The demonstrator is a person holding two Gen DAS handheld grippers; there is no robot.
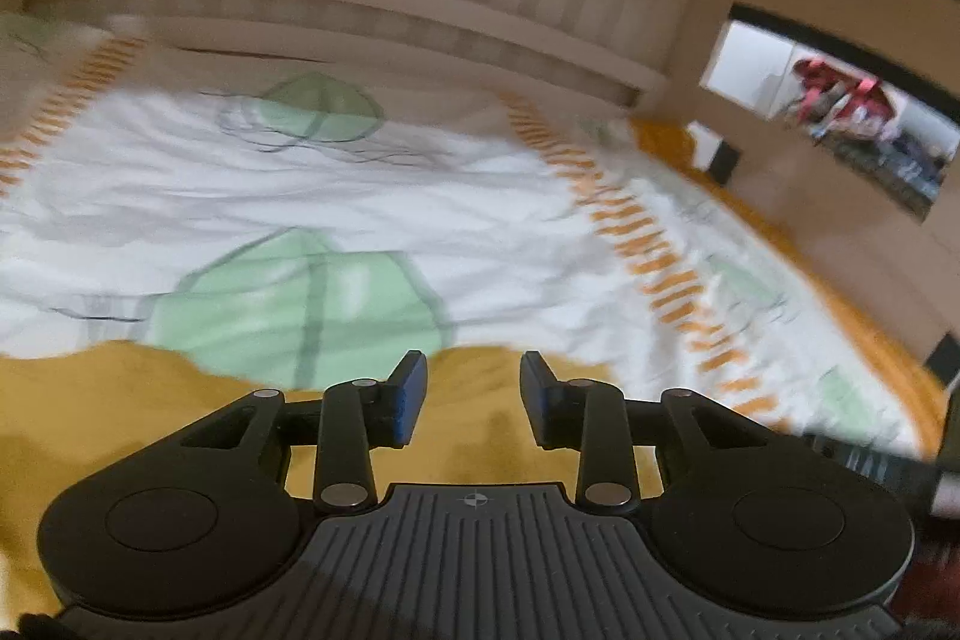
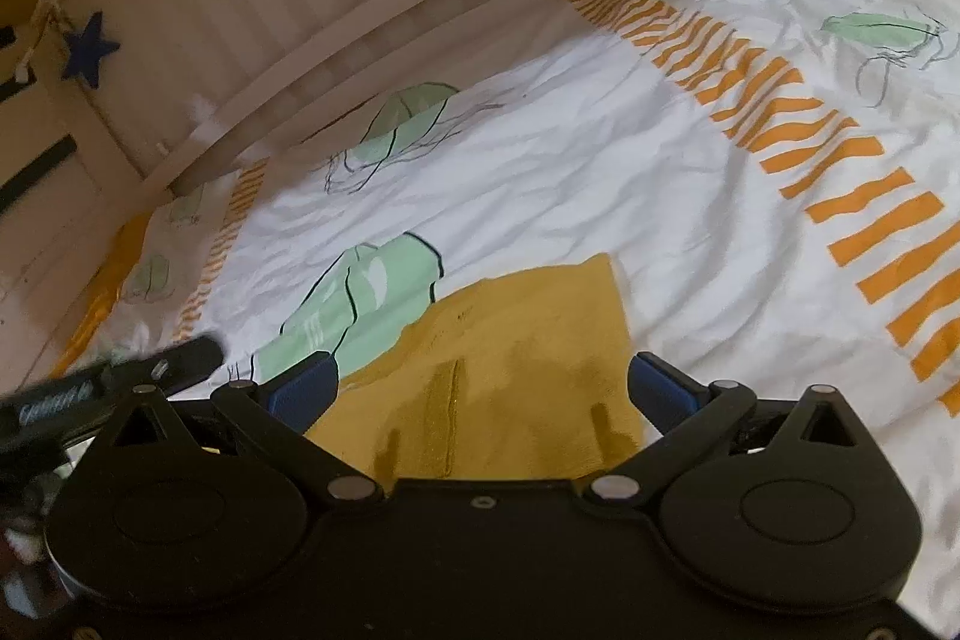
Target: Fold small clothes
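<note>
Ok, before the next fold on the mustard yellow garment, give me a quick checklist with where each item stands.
1. Left gripper jaws apart, nothing between: ok.
2. Right gripper jaws wide, nothing pinched: ok.
3. Mustard garment lying on the white printed bedsheet: ok.
4. Garment flat, no bunching: cannot tell, near part hidden by the grippers.
5. Nothing else lying on the garment's visible part: ok.
6. Left view sharp enough to aim: not ok, blurred.

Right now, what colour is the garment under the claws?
Mustard yellow garment, plain, no print. Clearest in the right wrist view.
</note>
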